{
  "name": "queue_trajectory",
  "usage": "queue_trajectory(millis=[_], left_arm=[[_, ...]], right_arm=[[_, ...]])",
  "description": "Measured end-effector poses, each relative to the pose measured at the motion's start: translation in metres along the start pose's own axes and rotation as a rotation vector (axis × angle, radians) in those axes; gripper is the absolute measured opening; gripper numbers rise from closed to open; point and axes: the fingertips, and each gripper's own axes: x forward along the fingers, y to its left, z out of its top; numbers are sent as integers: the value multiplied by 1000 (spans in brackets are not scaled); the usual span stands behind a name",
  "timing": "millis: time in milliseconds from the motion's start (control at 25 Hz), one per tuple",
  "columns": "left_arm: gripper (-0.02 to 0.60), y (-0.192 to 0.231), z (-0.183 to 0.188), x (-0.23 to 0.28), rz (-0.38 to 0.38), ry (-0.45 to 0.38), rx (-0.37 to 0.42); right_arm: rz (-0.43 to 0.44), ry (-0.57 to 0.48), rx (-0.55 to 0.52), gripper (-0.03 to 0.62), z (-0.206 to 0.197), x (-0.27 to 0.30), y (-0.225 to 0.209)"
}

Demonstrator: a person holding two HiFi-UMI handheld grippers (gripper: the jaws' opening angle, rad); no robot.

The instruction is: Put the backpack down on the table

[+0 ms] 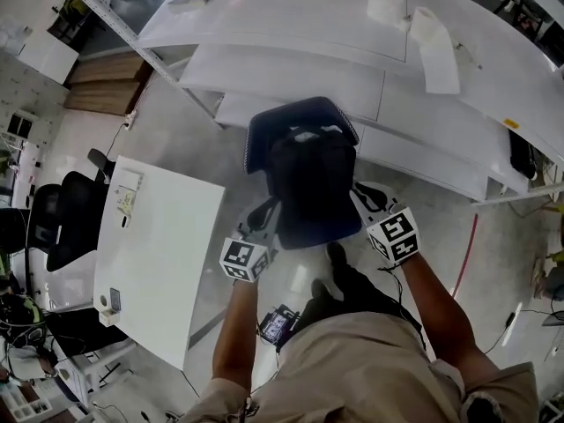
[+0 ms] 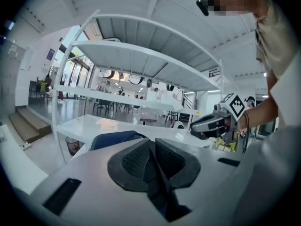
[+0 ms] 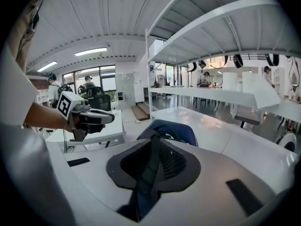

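A dark blue and black backpack [image 1: 304,179] hangs between my two grippers, above the floor in front of a long white table [image 1: 291,73]. My left gripper [image 1: 267,223] is shut on a black shoulder strap [image 2: 159,182] at the pack's left side. My right gripper [image 1: 363,201] is shut on the other strap [image 3: 146,173] at its right side. In the left gripper view the pack's blue top [image 2: 115,138] shows just beyond the jaws [image 2: 153,147], with the right gripper [image 2: 211,124] across from it. The right gripper view shows the blue top [image 3: 176,131] past its jaws [image 3: 155,145] and the left gripper [image 3: 89,118] opposite.
A second white table [image 1: 167,254] stands at my left with a black office chair [image 1: 66,214] beyond it. Paper rolls [image 1: 385,3] lie on the upper shelf of the long table. A red cable [image 1: 467,254] runs over the floor at the right.
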Motion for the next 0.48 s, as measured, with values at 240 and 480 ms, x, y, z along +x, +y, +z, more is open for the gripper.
queue_trajectory(millis=[240, 480], left_arm=[[147, 44, -64, 48, 18, 90, -63], [232, 75, -127, 80, 16, 159, -134]], right_arm=[[52, 83, 47, 155, -53, 64, -30], [79, 138, 142, 220, -102, 111, -50]])
